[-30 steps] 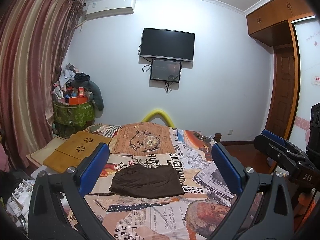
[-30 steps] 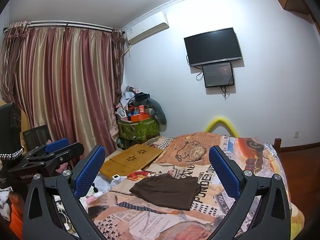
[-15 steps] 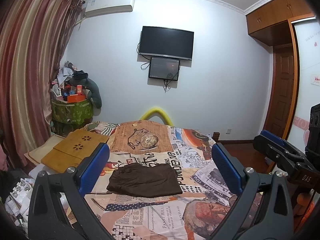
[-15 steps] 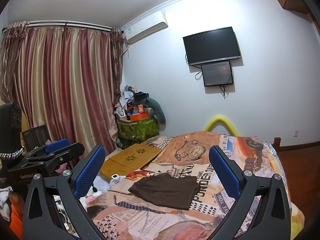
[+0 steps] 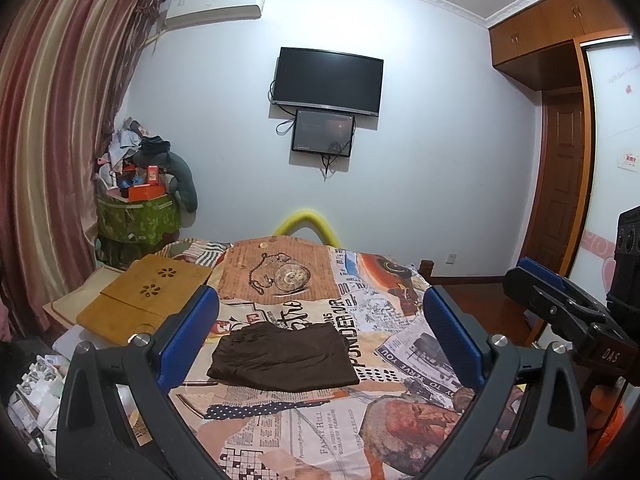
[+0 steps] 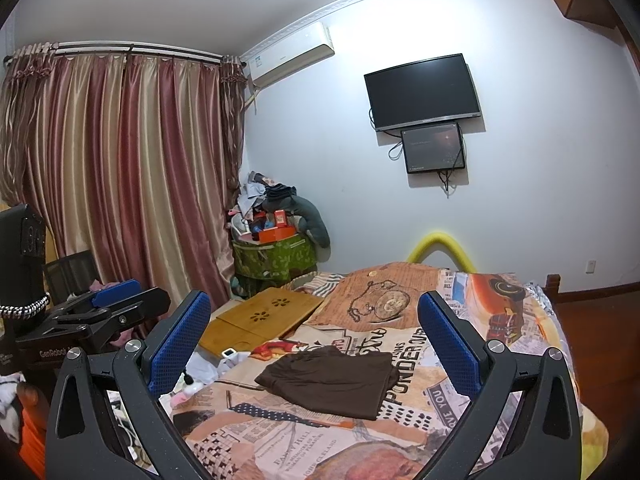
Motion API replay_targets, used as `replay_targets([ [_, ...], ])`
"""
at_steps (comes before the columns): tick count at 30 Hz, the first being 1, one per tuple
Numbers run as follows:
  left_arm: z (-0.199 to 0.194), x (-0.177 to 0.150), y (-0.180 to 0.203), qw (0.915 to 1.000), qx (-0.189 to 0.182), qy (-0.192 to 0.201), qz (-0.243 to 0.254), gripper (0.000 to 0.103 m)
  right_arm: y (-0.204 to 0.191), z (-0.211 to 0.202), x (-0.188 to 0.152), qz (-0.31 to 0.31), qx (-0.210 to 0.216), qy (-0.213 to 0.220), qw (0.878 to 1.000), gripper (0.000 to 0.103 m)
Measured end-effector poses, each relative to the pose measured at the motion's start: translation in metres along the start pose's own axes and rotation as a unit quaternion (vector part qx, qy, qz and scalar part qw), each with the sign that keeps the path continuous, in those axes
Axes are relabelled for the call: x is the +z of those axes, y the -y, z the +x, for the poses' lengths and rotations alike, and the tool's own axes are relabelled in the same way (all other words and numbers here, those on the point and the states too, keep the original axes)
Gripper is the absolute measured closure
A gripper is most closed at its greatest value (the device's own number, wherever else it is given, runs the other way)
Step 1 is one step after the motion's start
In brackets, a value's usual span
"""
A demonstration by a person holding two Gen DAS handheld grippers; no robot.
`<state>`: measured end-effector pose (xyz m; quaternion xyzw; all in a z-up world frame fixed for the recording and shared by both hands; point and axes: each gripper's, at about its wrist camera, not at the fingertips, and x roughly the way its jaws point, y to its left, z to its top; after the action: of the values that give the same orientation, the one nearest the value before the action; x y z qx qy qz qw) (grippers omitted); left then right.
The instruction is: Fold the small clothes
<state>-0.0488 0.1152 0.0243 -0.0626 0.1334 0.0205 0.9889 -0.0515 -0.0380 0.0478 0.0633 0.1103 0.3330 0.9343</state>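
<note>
A dark brown garment (image 5: 282, 357) lies folded flat in a neat rectangle on the bed's patterned cover (image 5: 320, 432); it also shows in the right wrist view (image 6: 332, 376). My left gripper (image 5: 320, 344) is open and empty, held above and short of the garment. My right gripper (image 6: 316, 340) is open and empty, also held back from it. The right gripper appears at the right edge of the left wrist view (image 5: 556, 300); the left gripper appears at the left of the right wrist view (image 6: 108, 312).
A wooden lap desk (image 5: 144, 300) lies at the bed's left side. A green bin heaped with clutter (image 5: 138, 216) stands by the curtain (image 5: 48, 152). A TV (image 5: 328, 80) hangs on the far wall. A wooden door (image 5: 564, 184) is at right.
Both grippers have tilted up and drifted back slightly, so the garment sits a little lower in view. The garment has not moved. Both stay open.
</note>
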Motion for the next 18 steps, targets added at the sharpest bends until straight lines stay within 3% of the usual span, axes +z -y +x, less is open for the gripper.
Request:
replay_targets([
  [18,-0.0003,0.0026,0.0080,0.9997,-0.009,0.004,0.022,0.000,0.0056,0.0014,0.0020,0.005,-0.003,-0.001,1.000,0.000],
])
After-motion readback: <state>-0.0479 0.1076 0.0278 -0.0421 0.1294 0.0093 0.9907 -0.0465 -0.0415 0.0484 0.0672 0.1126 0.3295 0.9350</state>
